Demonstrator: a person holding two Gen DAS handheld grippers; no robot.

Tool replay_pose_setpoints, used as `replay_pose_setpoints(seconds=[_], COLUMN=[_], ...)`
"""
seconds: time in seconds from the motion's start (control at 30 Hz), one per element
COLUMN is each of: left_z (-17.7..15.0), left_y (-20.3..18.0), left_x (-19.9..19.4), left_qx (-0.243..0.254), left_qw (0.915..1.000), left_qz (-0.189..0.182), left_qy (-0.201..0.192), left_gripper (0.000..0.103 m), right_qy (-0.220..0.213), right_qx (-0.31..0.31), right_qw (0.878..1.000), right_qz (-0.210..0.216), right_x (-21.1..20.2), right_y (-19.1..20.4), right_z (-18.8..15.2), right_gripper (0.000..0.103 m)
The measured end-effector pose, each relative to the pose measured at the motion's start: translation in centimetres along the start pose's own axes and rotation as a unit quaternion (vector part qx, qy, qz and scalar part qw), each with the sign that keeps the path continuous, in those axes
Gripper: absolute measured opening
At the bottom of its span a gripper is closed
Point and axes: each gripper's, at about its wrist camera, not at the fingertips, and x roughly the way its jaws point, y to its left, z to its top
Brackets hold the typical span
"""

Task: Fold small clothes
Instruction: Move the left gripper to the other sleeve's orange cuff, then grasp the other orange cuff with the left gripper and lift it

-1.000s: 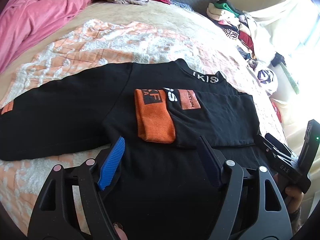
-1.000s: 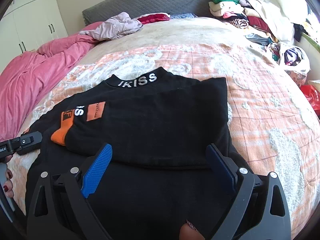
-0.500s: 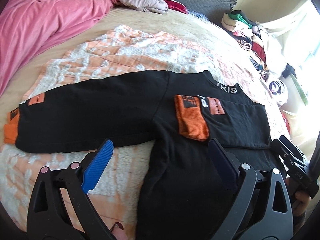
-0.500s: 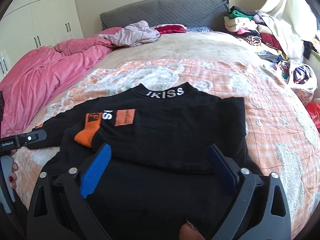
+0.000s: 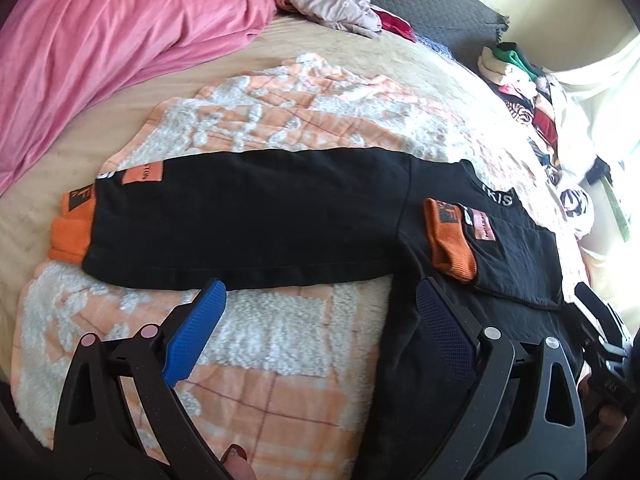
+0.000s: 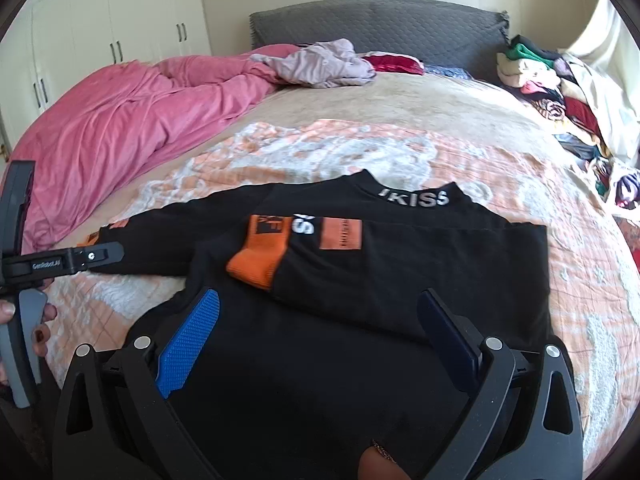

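A small black sweatshirt with orange cuffs lies flat on the orange and white blanket. One sleeve stretches out to the left, ending in an orange cuff. The other sleeve is folded across the chest with its cuff on top. My left gripper is open and empty, hovering just in front of the outstretched sleeve. In the right wrist view my right gripper is open and empty above the sweatshirt body, near the folded sleeve cuff. The left gripper's body shows at the left there.
A pink duvet covers the bed's left side. Loose clothes lie by the grey headboard. A pile of clothes sits at the right. White wardrobes stand at the back left.
My left gripper has moved left, from over the sweatshirt body to in front of the outstretched sleeve. My right gripper has drawn back slightly. The sweatshirt has not moved.
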Motion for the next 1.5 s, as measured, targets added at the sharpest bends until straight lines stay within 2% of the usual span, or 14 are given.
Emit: replay_pose_setpoints(seconds=[0.33, 0.77, 0.87, 1.03, 1.07, 1.13, 1.3, 1.37, 1.43, 1.5], left_z=[0.0, -0.6, -0.6, -0.9, -0.9, -1.0, -1.0, -1.1, -0.9, -0.7], left_y=[4.5, 10.7, 12.1, 14.3, 14.7, 15.4, 17.2, 17.9, 18.3, 18.6], left_x=[-1.2, -1.7, -1.6, -1.3, -1.2, -0.9, 0.5, 1.2, 1.5, 1.8], left_qx=[-0.039, -0.107, -0.125, -0.173, -0.18, -0.198, -0.25, -0.27, -0.277, -0.284], left_qw=[0.999, 0.9936, 0.9916, 0.9848, 0.9835, 0.98, 0.9677, 0.9623, 0.9599, 0.9576], left_qz=[0.016, 0.035, 0.031, 0.003, 0.003, -0.005, -0.016, -0.015, -0.007, -0.004], left_qy=[-0.01, -0.013, -0.012, -0.017, -0.02, -0.023, -0.028, -0.03, -0.04, -0.049], left_gripper=[0.09, 0.091, 0.091, 0.09, 0.089, 0.076, 0.053, 0.05, 0.042, 0.04], right_qy=[0.009, 0.019, 0.022, 0.027, 0.027, 0.03, 0.037, 0.038, 0.041, 0.045], right_qx=[-0.033, -0.056, -0.062, -0.071, -0.072, -0.072, -0.068, -0.066, -0.064, -0.061], right_qw=[0.999, 0.998, 0.997, 0.996, 0.996, 0.996, 0.996, 0.996, 0.996, 0.996], right_qz=[0.025, 0.039, 0.043, 0.05, 0.051, 0.052, 0.048, 0.046, 0.044, 0.04], right_x=[0.9, 1.6, 1.9, 2.5, 2.6, 2.8, 3.2, 3.4, 3.6, 3.8], right_y=[5.4, 9.3, 10.2, 11.5, 11.7, 11.8, 11.6, 11.4, 10.9, 10.4], right_z=[0.5, 1.3, 1.3, 1.3, 1.3, 1.3, 1.2, 1.1, 0.9, 0.8], right_gripper=[0.099, 0.099, 0.099, 0.099, 0.099, 0.099, 0.099, 0.099, 0.099, 0.099])
